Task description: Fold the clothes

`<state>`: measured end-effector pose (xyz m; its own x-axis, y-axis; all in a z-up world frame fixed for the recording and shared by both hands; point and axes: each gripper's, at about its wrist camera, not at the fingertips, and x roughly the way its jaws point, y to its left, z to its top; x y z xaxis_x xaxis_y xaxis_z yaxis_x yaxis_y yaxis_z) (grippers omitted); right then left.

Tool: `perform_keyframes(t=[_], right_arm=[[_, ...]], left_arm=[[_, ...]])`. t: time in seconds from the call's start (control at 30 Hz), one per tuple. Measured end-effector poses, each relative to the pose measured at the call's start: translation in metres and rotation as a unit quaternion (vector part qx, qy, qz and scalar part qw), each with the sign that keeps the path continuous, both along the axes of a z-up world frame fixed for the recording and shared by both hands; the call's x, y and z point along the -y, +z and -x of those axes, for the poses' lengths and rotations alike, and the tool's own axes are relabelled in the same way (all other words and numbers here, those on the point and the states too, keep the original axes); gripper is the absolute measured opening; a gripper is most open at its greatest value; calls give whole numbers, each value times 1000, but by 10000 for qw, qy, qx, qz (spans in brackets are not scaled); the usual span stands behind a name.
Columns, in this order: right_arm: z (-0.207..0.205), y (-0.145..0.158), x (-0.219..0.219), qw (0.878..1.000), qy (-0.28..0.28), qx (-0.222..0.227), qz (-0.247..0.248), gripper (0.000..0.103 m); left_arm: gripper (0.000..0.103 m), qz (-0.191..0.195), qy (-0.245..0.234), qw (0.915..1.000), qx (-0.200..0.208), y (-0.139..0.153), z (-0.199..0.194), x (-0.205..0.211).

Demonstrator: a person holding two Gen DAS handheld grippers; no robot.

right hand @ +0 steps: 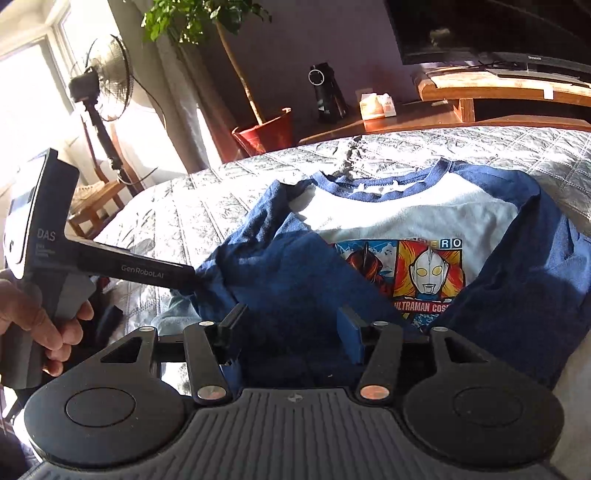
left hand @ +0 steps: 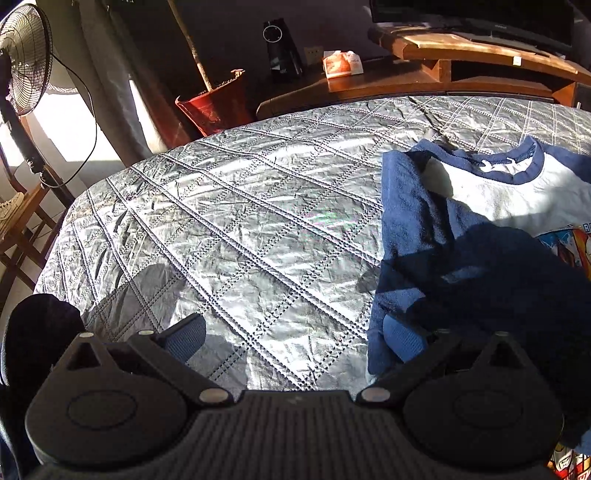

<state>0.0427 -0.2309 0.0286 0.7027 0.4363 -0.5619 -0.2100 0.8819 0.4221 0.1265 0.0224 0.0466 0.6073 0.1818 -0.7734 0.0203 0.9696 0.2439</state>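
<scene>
Left wrist view
Left gripper: I hold my left gripper (left hand: 293,338) with its jaws spread wide and nothing between them; the pad at 3 o'clock rests at the shirt's near edge, the other over bare quilt.
Why: I judge it is placed there to take that blue edge for the next fold, but it has no cloth yet.
Shirt: the shirt (left hand: 491,192) lies at 3 o'clock, white front up, collar toward 1 o'clock, one blue sleeve (left hand: 410,206) already laid in over the body.
Quilt: the grey quilt (left hand: 229,229) is crinkled and stitched in a grid, sunlit, with hard shadows at 7 o'clock.
Room: fan (left hand: 24,55) at 10 o'clock, red pot (left hand: 216,107) at 11, wooden bench (left hand: 406,77) at 1.

Right wrist view
Right gripper: my right gripper (right hand: 291,328) is also parted, low over the folded blue cloth at centre; I cannot tell whether its pads touch the cloth, and they clamp nothing.
Left gripper again: its body (right hand: 48,236) comes in from 9 o'clock, my hand (right hand: 40,317) round the handle, its tip at the shirt's 9 o'clock edge.
Shirt: it fills the middle, print (right hand: 417,273) at 2 o'clock, collar at 12.
Why: both sleeves lie inward, so I judge the fold is partly done, with the body still unfolded.
Room: plant (right hand: 207,22) at 11 o'clock, screen (right hand: 491,29) at 1.
</scene>
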Motion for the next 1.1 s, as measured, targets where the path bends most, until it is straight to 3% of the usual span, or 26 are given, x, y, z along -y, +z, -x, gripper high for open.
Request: perform_keyframes(t=[0.07,0.17,0.3,0.4,0.5,0.6,0.73,0.87,0.97,1.1], right_arm=[[-2,2,14,9984,-316,3,-467,56],[-20,9,16,9961,-414,-2,-779,51],[-73,36,-20,9982,117,243,-540,50],[-122,37,-52,9956,585,-56,-726,50],[-159,18,-85,9954,773,-483,-290,56],[-178,-7,-103,9934,631,-798,526,52],[-153,4,-65,9994,38,-320,90,50],[-97,24,16,9962,-851,169,-89,60],[-42,33,73,9849,-1682,372,197,66],[13,25,124,9640,-2465,369,924,67]], left_arm=[[102,129,-11,9999,65,7,0,0],[102,-7,-275,9996,51,5,-1,8],[102,-302,-605,9976,-170,-11,0,17],[103,-285,-651,9970,-300,-18,0,16],[103,-128,-599,9975,-366,-20,-3,11],[103,-153,-651,9972,-336,-21,-3,9],[103,-367,-743,9962,-254,-20,-4,5],[103,-367,-414,9984,-146,-14,-9,-2],[102,-569,-395,9972,268,2,-9,11],[102,-342,-793,9937,721,25,2,47]])
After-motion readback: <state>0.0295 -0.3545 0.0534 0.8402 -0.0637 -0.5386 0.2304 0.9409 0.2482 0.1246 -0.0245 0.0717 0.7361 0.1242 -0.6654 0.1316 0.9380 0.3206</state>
